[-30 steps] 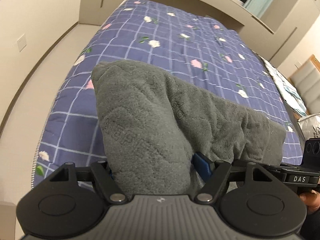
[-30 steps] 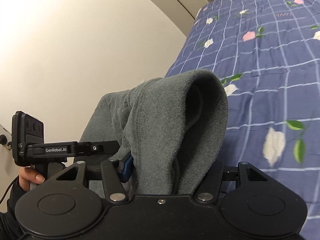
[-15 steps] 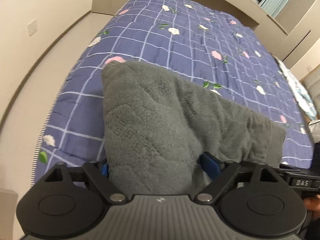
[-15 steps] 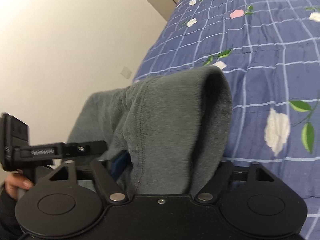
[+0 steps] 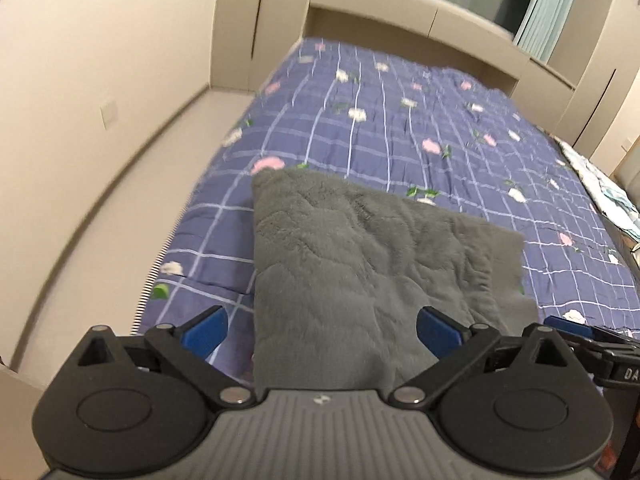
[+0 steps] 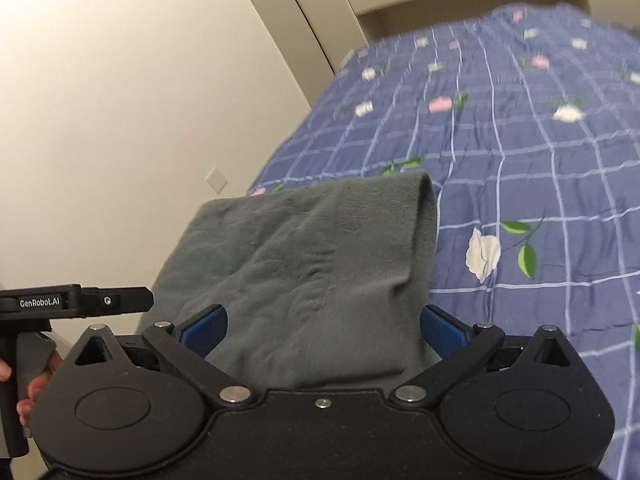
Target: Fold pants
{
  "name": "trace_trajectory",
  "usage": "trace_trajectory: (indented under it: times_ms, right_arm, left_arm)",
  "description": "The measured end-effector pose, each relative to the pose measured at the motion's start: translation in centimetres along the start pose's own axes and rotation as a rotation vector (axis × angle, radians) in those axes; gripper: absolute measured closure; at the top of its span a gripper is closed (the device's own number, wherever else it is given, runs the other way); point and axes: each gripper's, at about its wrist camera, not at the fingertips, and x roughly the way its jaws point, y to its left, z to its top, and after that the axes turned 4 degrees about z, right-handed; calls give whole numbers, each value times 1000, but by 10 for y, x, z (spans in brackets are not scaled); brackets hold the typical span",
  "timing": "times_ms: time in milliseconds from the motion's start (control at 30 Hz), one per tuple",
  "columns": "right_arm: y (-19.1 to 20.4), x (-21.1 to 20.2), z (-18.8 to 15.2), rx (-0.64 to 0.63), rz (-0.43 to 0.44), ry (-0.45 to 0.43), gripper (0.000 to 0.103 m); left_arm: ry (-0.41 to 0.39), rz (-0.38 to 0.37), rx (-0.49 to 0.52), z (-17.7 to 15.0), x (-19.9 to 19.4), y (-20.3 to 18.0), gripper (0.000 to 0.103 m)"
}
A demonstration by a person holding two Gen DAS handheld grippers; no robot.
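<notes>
A blue checked floral quilt (image 5: 420, 128) covers the bed between beige walls, grey folded pants (image 5: 360, 264) at its near edge between both just-opened, ungripping grippers (image 5: 320, 330) (image 6: 322, 330), one marked "GenRobot.AI".

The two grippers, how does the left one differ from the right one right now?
The left gripper has a ribbed grey body; the right gripper has a plain black one. The gray pants nearly fill the right's gap, but leave bedspread showing inside the left's. Both have just opened wide, pads off the cloth.
</notes>
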Motion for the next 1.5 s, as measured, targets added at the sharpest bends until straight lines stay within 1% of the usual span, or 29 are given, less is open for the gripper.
trace_trajectory:
  times_ms: [100, 267, 367, 533, 667, 767, 967, 1133, 1500]
  right_arm:
    - [17, -24, -16, -40, 6, -48, 0]
    - [48, -59, -45, -125, -26, -155, 0]
    - [67, -81, -67, -176, -50, -225, 0]
    - [86, -107, -99, -210, -79, -308, 0]
    - [96, -122, -121, -241, -94, -350, 0]
    - [99, -131, -134, -250, -100, -376, 0]
    - [102, -137, -151, -278, -107, -378, 0]
    - [100, -139, -157, -265, -101, -375, 0]
    - [99, -140, -158, -260, -92, -376, 0]
  left_arm:
    - [-68, 27, 21, -18, -28, -3, 1]
    - [-187, 65, 52, -54, -70, -4, 0]
    - [-237, 88, 53, -77, -90, -1, 0]
    - [-289, 89, 53, -108, -115, 5, 0]
    - [-309, 95, 33, -129, -127, 9, 0]
    - [-324, 102, 41, -142, -133, 8, 0]
    - [-336, 95, 36, -154, -140, 8, 0]
    - [-339, 98, 40, -158, -142, 7, 0]
    - [-332, 102, 47, -161, -141, 9, 0]
